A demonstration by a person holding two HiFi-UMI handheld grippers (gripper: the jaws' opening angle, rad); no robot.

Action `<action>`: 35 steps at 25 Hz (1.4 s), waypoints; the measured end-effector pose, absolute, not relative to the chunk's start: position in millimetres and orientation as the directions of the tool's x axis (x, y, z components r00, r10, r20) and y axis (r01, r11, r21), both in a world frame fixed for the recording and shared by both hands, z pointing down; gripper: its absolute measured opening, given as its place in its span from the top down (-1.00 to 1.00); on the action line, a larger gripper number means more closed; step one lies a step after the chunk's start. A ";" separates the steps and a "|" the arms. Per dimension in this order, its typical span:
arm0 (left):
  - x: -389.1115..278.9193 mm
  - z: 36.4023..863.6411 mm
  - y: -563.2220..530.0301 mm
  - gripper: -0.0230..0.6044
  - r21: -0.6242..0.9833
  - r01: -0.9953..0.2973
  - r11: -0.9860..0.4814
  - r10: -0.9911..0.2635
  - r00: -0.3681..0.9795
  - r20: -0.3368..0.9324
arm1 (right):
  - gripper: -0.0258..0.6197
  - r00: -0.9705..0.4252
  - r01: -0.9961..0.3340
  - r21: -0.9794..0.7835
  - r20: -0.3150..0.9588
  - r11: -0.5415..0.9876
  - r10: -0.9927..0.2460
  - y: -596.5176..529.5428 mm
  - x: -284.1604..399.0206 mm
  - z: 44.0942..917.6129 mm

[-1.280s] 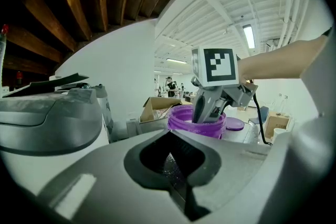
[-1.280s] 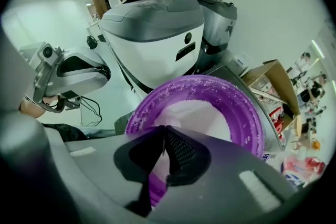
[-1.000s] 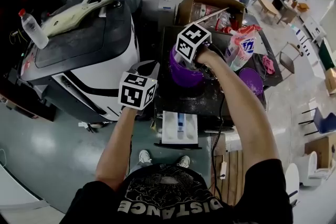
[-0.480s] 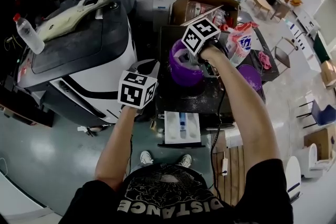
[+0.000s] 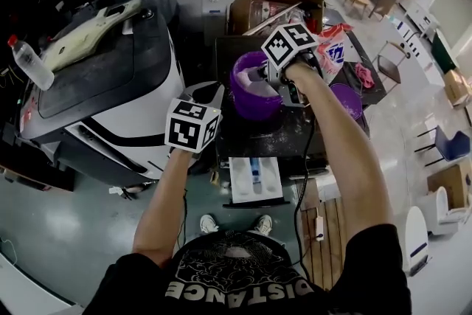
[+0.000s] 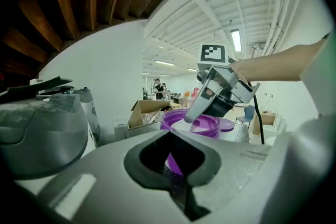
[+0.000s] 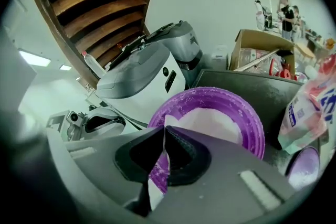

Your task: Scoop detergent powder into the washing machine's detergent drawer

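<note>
A purple tub [image 5: 247,101] of white detergent powder [image 7: 212,119] stands on the dark washer top [image 5: 295,136]. My right gripper [image 5: 271,82] hovers over the tub's right side, shut on a thin white scoop [image 6: 193,121] whose tip dips into the powder. In the right gripper view the scoop's handle [image 7: 157,186] is pinched between the jaws. My left gripper [image 5: 209,94] hangs just left of the tub, shut with nothing in it. The white detergent drawer [image 5: 253,179] is pulled out below the washer's front edge.
A detergent bag [image 5: 335,55] and a purple lid [image 5: 348,101] lie right of the tub. A cardboard box [image 5: 273,4] stands behind it. A grey and white machine [image 5: 110,85] with a plastic bottle [image 5: 28,63] fills the left side. People stand far off.
My right gripper with the scoop has shifted a little to the right over the tub. The left gripper has hardly moved.
</note>
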State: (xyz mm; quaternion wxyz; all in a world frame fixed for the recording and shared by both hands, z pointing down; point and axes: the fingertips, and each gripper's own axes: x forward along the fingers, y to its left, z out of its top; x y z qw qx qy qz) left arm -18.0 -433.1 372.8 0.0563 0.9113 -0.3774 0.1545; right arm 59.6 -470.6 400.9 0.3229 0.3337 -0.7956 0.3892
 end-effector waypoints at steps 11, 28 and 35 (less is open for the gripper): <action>4.8 362.6 -434.1 0.92 -0.037 -0.718 -0.695 -0.692 0.653 0.308 | 0.81 -0.723 -0.691 -0.618 0.585 0.376 -0.368 -470.3 83.4 380.2; 47.1 354.0 -426.1 0.92 -0.069 -0.789 -0.611 -0.772 0.573 0.276 | 0.81 -0.873 -0.353 -0.883 0.192 0.309 -0.449 -448.8 117.1 362.7; 51.6 350.1 -418.3 0.92 -0.062 -0.819 -0.570 -0.806 0.542 0.238 | 0.81 -0.882 -0.197 -0.944 0.052 0.266 -0.469 -441.0 123.6 360.6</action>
